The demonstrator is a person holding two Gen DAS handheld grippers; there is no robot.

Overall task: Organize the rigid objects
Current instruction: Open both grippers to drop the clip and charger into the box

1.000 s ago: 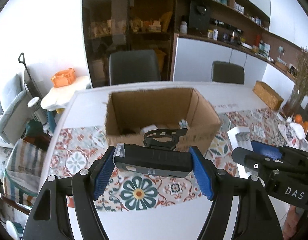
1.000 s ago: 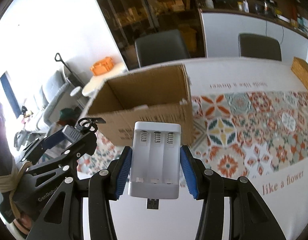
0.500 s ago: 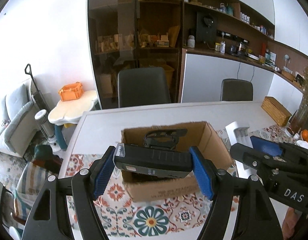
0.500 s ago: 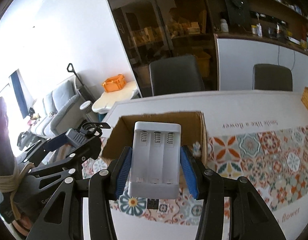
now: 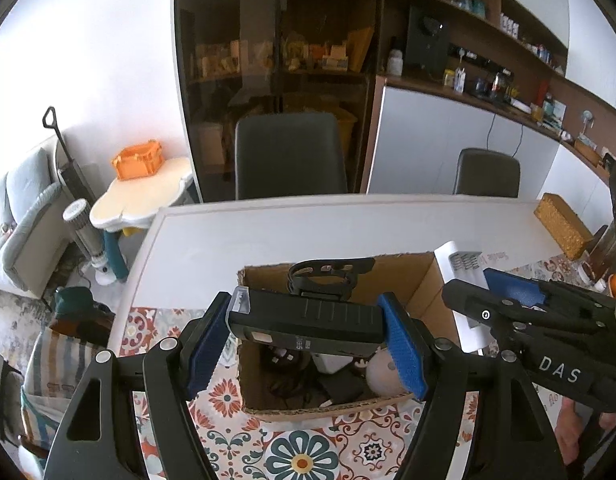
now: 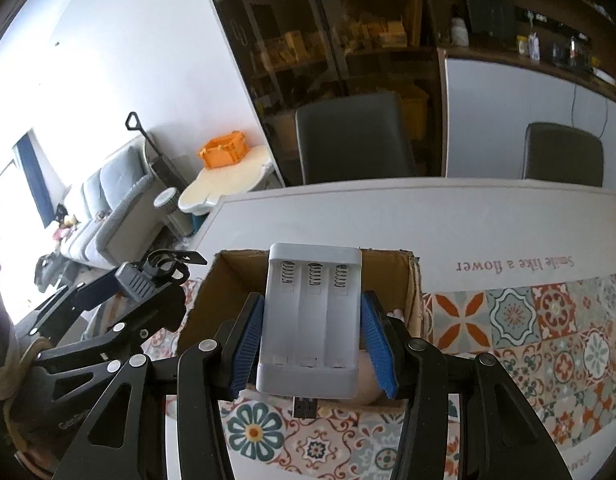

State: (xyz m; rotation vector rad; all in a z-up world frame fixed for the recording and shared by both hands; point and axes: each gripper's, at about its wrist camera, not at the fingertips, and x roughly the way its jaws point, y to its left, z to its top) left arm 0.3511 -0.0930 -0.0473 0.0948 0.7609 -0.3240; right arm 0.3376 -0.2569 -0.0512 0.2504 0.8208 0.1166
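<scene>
A: Nearest you, what does each claw carry?

B: Your left claw [image 5: 308, 332] is clamped across the ends of a black work light [image 5: 306, 318] with a hook at its top, the blue pads pressing both ends. Your right claw [image 6: 314, 342] grips a white battery charger [image 6: 310, 320] by its long sides, springs away from you and the USB plug toward you. Neither grip has loosened in the last second.

A: So what has changed?

B: A second ago the cardboard box [image 5: 426, 300] stood ahead of both claws and showed you mostly its near wall. Now you look down into its open top, and both held things hang over it. In the left view a pale round item [image 5: 382, 368], a white piece and some dark items lie on the box floor.

A: What does that mean for the job?

B: You seem to be at the drop-off: carrying is about done, releasing is not. The two claws sit close together over one opening, so I would let go one at a time to avoid a knock.

A: And beyond the box?

B: Bare white tabletop [image 6: 388, 216] past the patterned cloth [image 6: 548, 320], then two dark chairs and the shelves at the wall
</scene>
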